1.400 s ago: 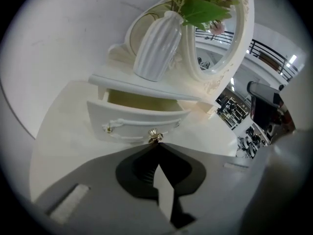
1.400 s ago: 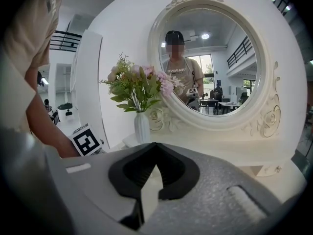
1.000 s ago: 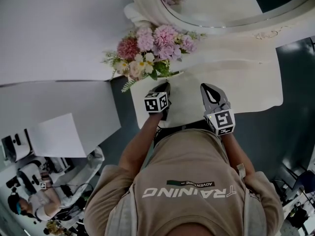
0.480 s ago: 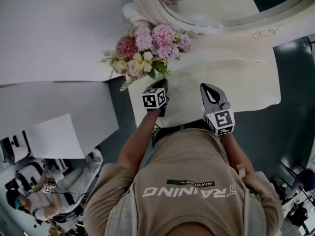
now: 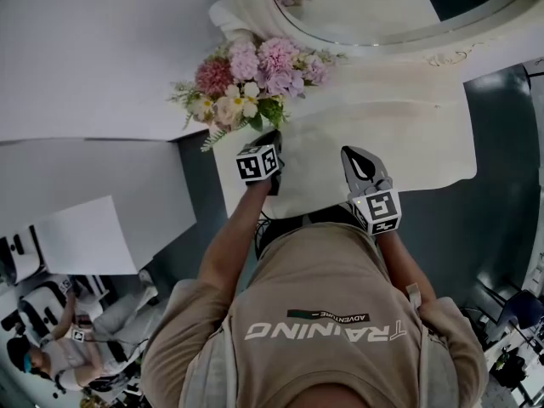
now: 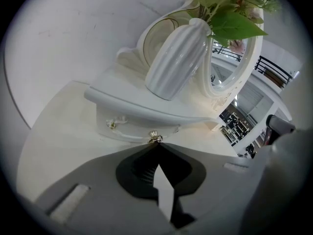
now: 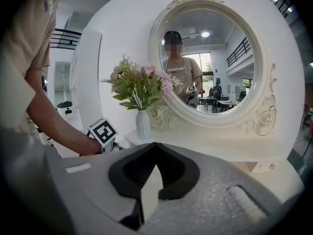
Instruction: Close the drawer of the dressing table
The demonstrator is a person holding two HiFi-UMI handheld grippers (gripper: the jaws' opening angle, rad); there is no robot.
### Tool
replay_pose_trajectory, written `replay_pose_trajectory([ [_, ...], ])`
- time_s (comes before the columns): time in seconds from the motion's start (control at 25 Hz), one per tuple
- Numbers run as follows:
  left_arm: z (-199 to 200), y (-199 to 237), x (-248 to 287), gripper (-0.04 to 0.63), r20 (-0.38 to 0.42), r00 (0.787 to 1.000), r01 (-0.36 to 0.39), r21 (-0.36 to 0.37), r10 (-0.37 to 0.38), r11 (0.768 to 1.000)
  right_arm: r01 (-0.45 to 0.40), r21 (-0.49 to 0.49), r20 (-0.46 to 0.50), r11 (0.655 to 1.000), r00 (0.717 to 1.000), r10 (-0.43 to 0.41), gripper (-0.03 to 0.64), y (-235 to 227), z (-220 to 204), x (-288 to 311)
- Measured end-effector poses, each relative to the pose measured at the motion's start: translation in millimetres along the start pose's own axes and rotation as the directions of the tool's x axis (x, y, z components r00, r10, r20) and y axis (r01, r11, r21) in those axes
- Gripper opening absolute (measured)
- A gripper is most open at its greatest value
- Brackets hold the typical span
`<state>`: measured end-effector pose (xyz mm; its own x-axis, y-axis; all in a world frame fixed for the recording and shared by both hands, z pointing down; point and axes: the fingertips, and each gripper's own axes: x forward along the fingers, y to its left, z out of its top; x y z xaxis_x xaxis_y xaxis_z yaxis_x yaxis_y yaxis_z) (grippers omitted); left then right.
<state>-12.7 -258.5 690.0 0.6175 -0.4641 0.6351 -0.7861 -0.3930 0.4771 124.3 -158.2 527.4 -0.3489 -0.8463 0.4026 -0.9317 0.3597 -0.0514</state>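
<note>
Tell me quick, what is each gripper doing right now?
Left gripper: closed, empty, tips by the drawer knob.
Right gripper: closed, empty.

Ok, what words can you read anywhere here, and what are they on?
"TRAINING": person's shirt, upside down in the head view.
"ADVENTURE": small dark patch just above that word.
Marker cubes: black-and-white patterns, no words.
Shirt print in the mirror: too small to read.

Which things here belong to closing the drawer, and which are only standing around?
For the job: drawer, knob, left gripper right by the knob.
Just there: vase, flowers, mirror, right gripper.
</note>
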Motion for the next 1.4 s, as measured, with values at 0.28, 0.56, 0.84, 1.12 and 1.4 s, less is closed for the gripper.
replay_pose_trajectory([
  [0.28,4,2,2,0.018,0.03,1.0,-0.008,-0.017,0.008,1.0,0.01,0.001,-0.009,1.0,1.0,-0.01,0.003,0,-4,-13],
  [0.56,10,-9,-21,0.018,0.061,0.998,-0.017,0.069,0.013,0.997,0.005,0.007,-0.003,1.0,1.0,-0.005,0.003,5,-10,-26],
  [0.84,-3,-18,-63,0.018,0.081,0.996,-0.034,0.131,0.024,0.991,-0.032,0.048,0.009,0.998,0.999,0.032,0.003,10,-12,-24],
  [1.12,8,-29,-115,0.018,0.169,0.985,-0.076,0.209,0.041,0.975,-0.075,0.034,0.015,0.997,0.997,0.075,0.003,20,-8,-16],
  [1.4,37,-62,-163,0.018,0.272,0.962,-0.112,0.318,0.023,0.942,-0.127,0.007,0.026,0.992,0.992,0.127,0.002,32,-1,-11],
])
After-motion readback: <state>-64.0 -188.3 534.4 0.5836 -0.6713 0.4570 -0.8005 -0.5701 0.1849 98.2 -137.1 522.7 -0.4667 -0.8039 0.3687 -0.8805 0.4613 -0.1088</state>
